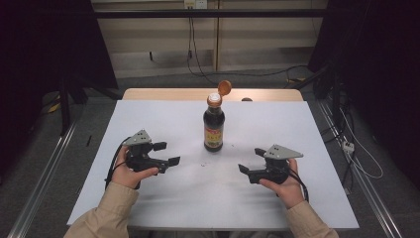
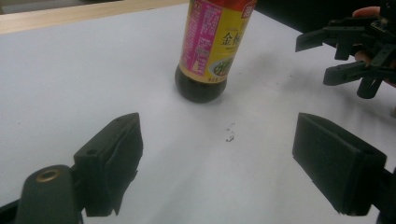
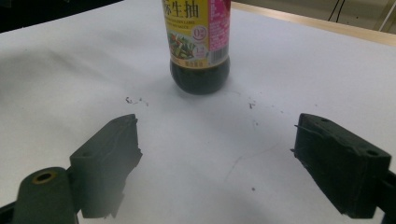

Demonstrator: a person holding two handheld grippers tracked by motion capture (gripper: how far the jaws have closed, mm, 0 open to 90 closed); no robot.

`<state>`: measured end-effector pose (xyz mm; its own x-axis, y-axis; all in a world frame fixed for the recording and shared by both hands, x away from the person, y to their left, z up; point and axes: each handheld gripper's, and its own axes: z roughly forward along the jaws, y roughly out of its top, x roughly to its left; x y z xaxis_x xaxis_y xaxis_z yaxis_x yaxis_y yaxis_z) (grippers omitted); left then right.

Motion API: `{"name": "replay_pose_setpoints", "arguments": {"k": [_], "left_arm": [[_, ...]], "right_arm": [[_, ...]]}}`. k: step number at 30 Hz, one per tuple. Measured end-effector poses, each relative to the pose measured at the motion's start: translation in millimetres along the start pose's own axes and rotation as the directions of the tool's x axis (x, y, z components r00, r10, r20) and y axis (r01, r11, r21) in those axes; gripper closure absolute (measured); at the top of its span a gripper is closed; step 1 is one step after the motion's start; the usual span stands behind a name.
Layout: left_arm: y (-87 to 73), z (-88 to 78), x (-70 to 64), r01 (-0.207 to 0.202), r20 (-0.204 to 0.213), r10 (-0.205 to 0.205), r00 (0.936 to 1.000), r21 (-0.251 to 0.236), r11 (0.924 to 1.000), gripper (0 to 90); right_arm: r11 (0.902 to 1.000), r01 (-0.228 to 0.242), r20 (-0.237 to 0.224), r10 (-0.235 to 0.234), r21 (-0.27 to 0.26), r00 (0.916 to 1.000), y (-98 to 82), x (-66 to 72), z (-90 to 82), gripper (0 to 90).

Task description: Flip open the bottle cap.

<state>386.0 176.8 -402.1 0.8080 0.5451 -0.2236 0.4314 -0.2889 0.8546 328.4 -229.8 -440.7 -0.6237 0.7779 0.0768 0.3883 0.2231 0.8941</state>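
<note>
A dark soy sauce bottle (image 1: 214, 125) with a yellow and pink label stands upright at the middle of the white table (image 1: 148, 198). Its orange flip cap (image 1: 224, 88) is hinged open above the neck. My left gripper (image 1: 167, 153) rests open, down and to the left of the bottle, nothing between its jaws. My right gripper (image 1: 251, 159) sits open on the other side, also holding nothing. In the left gripper view the bottle (image 2: 210, 51) stands ahead of the left gripper (image 2: 217, 163), with the right gripper (image 2: 327, 53) at far right. The right gripper view has the bottle (image 3: 200, 44) beyond the right gripper (image 3: 215, 163).
A wooden strip (image 1: 168, 94) edges the table's far side. Small dark specks (image 2: 229, 136) mark the white surface near the bottle. Cables (image 1: 198, 64) run over the floor behind the table, and metal rails (image 1: 44, 168) flank it.
</note>
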Motion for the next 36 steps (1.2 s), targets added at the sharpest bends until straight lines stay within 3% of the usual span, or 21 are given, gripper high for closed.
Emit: {"name": "replay_pose_setpoints", "arguments": {"k": [19,36], "left_arm": [[-22.2,-12.1,3.4,-0.005,-0.022,0.006,0.9997,0.034,0.9994,12.8],[-39.8,-30.0,4.7,0.003,-0.053,-0.002,0.9986,0.026,0.9997,12.7]], "right_arm": [[0.9997,-0.014,0.02,0.014,0.021,0.9997,-19.2,-8.3,-28.3,14.0],[0.9996,-0.012,0.035,0.011,0.024,0.9993,-29.7,-10.9,-47.2,14.0]]}}
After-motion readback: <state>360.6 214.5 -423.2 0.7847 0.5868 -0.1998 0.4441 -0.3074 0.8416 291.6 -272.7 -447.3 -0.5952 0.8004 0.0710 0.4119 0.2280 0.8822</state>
